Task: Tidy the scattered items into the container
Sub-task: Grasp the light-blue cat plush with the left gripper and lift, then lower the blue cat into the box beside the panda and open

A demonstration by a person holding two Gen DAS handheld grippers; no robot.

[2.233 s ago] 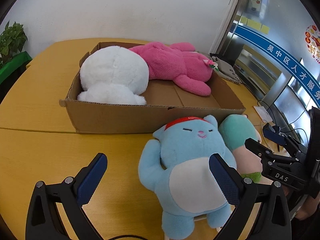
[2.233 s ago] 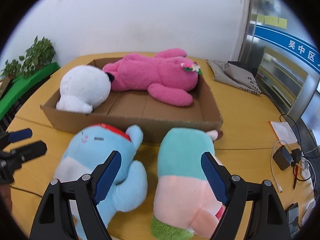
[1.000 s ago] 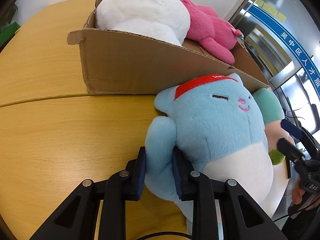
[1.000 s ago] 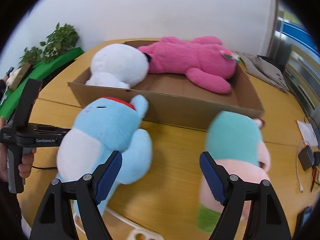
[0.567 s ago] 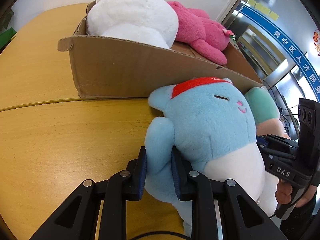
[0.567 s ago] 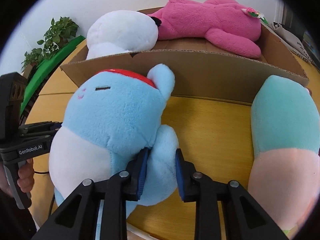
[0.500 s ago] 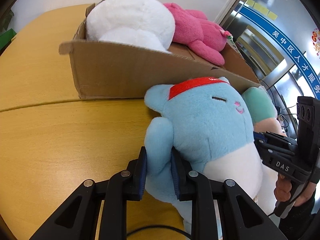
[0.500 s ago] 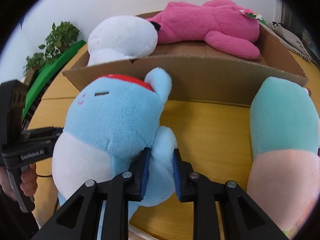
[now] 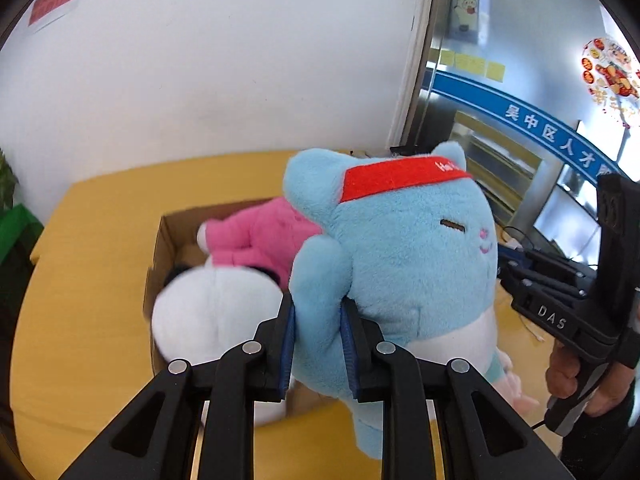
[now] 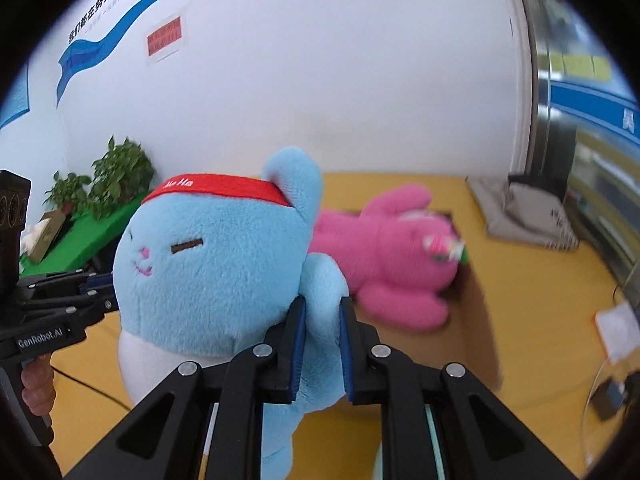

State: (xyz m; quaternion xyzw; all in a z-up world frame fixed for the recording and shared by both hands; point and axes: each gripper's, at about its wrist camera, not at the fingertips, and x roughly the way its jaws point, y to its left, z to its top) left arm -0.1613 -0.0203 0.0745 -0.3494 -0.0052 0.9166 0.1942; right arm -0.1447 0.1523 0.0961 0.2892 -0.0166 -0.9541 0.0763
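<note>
The left gripper (image 9: 318, 344) is clamped on one arm of the blue plush (image 9: 404, 256), its blue pads pressed into the fur on both sides. The right gripper (image 10: 322, 340) pinches the plush's other arm the same way. Between them the plush hangs upright in the air, clear of the yellow table (image 9: 84, 248), its face turned outward and its red headband (image 9: 400, 178) on top. From the left wrist view the plush sits in front of and above the box (image 9: 160, 240), covering the box's right part.

The cardboard box lies on the table beyond the plush. Inside it a white plush (image 9: 212, 312) fills the near left end, and a pink plush (image 10: 396, 256) lies stretched along the back, a small flower on its head. The two touch where the white one's dark ear meets the pink fur.

Low at the right in the left wrist view, a bit of pink and teal plush (image 9: 508, 380) shows under the blue one; whether it rests on the table cannot be told.

A grey cloth bag (image 10: 524, 216) lies on the table well beyond the box's right end. Potted plants (image 10: 108, 184) stand on a green ledge at the left. A white paper (image 10: 616, 332) and cables lie near the table's right edge.
</note>
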